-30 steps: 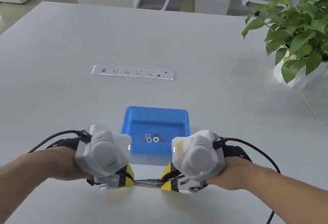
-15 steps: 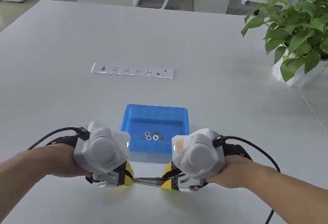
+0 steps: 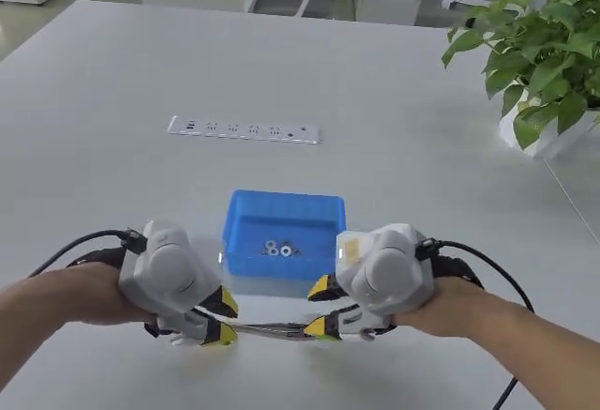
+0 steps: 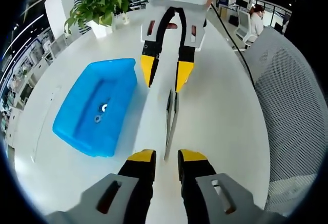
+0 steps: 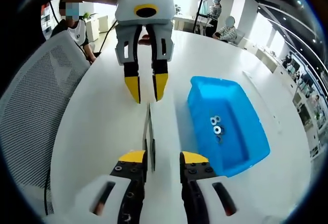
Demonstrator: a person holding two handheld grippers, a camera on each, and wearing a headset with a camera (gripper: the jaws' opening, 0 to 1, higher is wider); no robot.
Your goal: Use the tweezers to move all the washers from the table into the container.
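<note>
Facing off in the head view, left tongs [image 3: 223, 318] and right tongs [image 3: 321, 308] gape, tweezers [image 3: 272, 328] flat on the near worktop [image 3: 422, 147] between. Left gripper view: washers [image 4: 101, 113] sit in the container [image 4: 77, 131]. Right gripper view: parted jaws straddle the tweezers, probably for grabbing.

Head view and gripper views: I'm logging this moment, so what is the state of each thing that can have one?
left gripper: open
right gripper: open
tweezers: lying flat on the table between the grippers, held by neither
container: upright, open top
washers: lying inside the container
power strip: no plug in it
</note>
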